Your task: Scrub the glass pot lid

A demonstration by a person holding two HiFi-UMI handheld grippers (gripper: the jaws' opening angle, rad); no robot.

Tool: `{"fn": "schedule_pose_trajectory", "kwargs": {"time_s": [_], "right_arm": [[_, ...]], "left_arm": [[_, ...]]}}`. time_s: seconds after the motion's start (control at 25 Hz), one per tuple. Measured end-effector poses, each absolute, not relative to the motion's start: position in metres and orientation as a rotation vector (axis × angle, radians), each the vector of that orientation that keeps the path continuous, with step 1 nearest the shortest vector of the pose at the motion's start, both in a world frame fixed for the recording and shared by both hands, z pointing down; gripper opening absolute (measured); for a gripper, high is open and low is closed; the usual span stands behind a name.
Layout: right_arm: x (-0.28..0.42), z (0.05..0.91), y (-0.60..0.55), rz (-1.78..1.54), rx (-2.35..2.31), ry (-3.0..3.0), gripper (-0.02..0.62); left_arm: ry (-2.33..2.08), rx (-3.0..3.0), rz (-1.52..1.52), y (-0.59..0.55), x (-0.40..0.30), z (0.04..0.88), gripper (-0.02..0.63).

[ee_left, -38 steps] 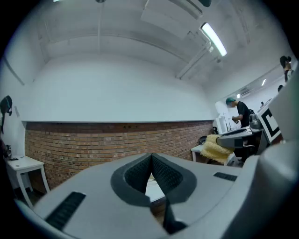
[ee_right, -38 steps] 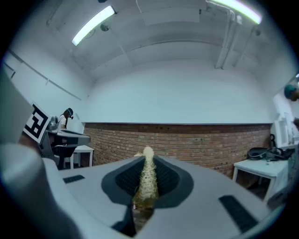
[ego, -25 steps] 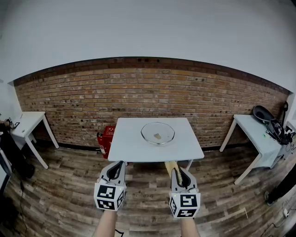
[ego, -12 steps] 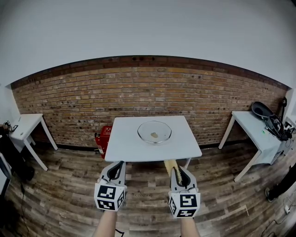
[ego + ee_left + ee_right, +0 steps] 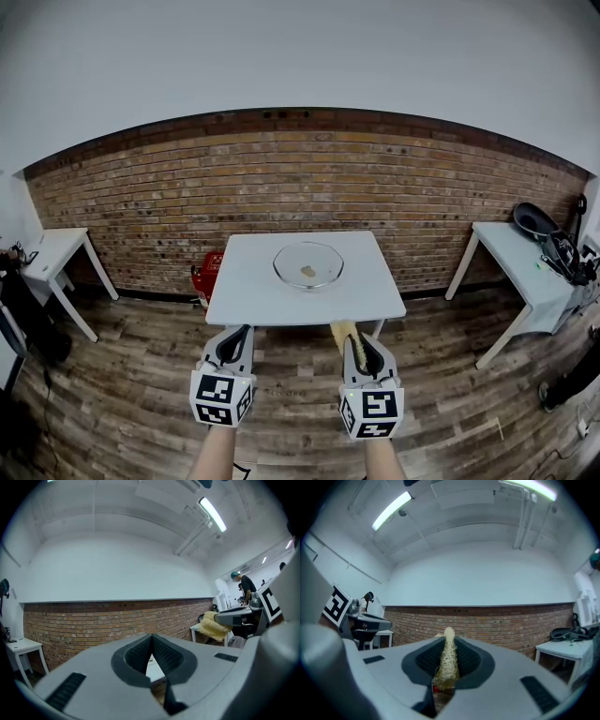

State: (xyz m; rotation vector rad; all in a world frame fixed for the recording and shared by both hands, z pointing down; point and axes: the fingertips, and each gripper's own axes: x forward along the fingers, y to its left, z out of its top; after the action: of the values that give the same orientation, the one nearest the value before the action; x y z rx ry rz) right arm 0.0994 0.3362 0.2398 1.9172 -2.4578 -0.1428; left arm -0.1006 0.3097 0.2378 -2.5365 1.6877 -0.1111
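Observation:
The glass pot lid point(image 5: 307, 265) lies on a white table point(image 5: 253, 298) ahead, in front of the brick wall, with a small brownish spot at its middle. Both grippers hang low in front of the table, well short of it. My left gripper point(image 5: 235, 335) is shut with nothing between its jaws point(image 5: 151, 644). My right gripper point(image 5: 357, 343) is shut on a yellow sponge point(image 5: 344, 332), which sticks out past the jaws point(image 5: 448, 656). In the left gripper view the sponge point(image 5: 213, 625) shows at the right.
A red object point(image 5: 211, 273) stands on the floor by the table's left leg. A white side table point(image 5: 47, 255) is at the left, another point(image 5: 520, 267) with dark gear at the right. Wooden floor lies between me and the table.
The table and lid have shifted slightly left and nearer in the head view as the view moved. Both grippers keep their places and stay shut.

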Motion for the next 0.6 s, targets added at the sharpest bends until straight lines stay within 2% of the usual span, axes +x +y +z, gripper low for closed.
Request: {"fn": "schedule_pose_trajectory", "kwargs": {"time_s": [0.6], "right_arm": [[0.153, 0.253, 0.32, -0.138, 1.851, -2.49, 0.058]], "left_arm": [[1.734, -2.521, -0.131, 0.298, -0.043, 0.251, 0.011]]}}
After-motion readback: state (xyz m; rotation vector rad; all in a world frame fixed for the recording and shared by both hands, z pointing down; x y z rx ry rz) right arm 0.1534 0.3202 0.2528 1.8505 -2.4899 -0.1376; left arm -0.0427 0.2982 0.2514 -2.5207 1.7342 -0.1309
